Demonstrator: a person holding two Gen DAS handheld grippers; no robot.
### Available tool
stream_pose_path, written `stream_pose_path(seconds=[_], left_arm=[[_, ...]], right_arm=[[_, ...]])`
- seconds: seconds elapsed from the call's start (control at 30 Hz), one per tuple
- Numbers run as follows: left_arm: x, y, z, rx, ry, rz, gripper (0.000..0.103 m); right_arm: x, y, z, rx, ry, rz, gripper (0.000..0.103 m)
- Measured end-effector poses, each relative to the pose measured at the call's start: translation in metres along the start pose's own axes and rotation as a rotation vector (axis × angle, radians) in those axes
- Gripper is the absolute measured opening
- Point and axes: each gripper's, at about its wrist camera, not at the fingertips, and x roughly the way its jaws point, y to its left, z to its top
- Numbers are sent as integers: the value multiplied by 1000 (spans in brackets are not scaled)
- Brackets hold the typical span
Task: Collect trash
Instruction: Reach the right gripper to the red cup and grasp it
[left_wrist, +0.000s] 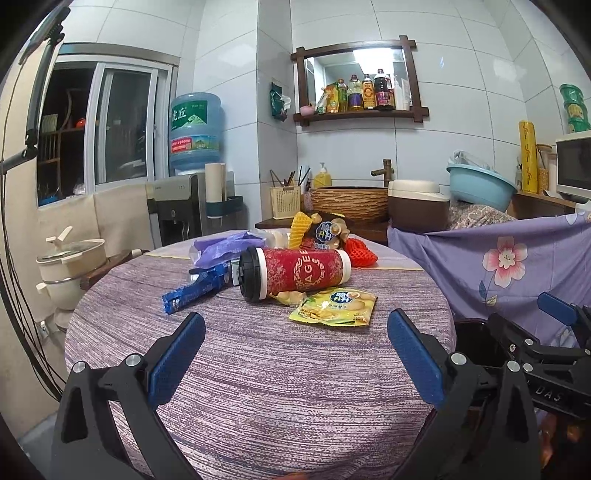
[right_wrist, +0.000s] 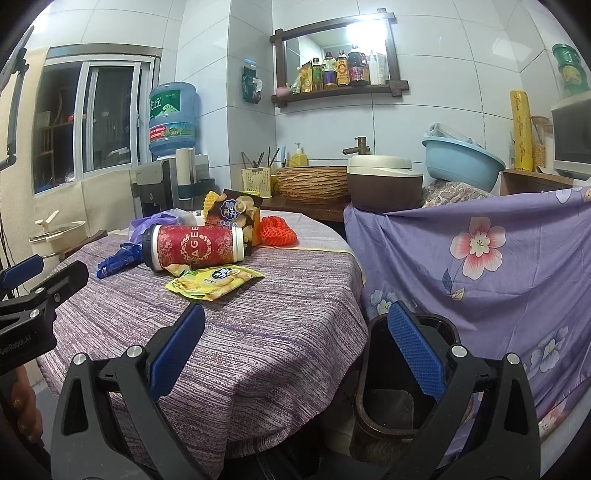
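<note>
Trash lies at the far side of a round table (left_wrist: 258, 369) with a purple striped cloth: a red canister (left_wrist: 295, 271) on its side, a yellow snack bag (left_wrist: 334, 307), a blue wrapper (left_wrist: 194, 293), a purple plastic bag (left_wrist: 221, 249), an orange foam net (left_wrist: 360, 251) and a dark chip bag (left_wrist: 327, 229). My left gripper (left_wrist: 295, 354) is open and empty above the near table. My right gripper (right_wrist: 295, 350) is open and empty, its right finger over a dark bin (right_wrist: 399, 387) beside the table. The canister (right_wrist: 194, 247) and the yellow bag (right_wrist: 214, 282) also show in the right wrist view.
A purple floral cloth (right_wrist: 498, 277) drapes furniture right of the bin. Behind the table stand a woven basin (left_wrist: 349, 203), a rice cooker (left_wrist: 417, 203) and a blue basin (left_wrist: 480, 188). A water dispenser (left_wrist: 177, 206) and stacked pots (left_wrist: 70, 266) are at left.
</note>
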Motion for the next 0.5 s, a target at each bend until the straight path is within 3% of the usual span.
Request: stream_pose_path(seconds=[0.23,0.5], left_arm=[[16,9,-4,-1,85,-19,98],[37,31,-7,-26,196,-34,98]], right_arm=[[23,7,-6,-51,96,40,98],[63,18,-6,-97,230,168,98]])
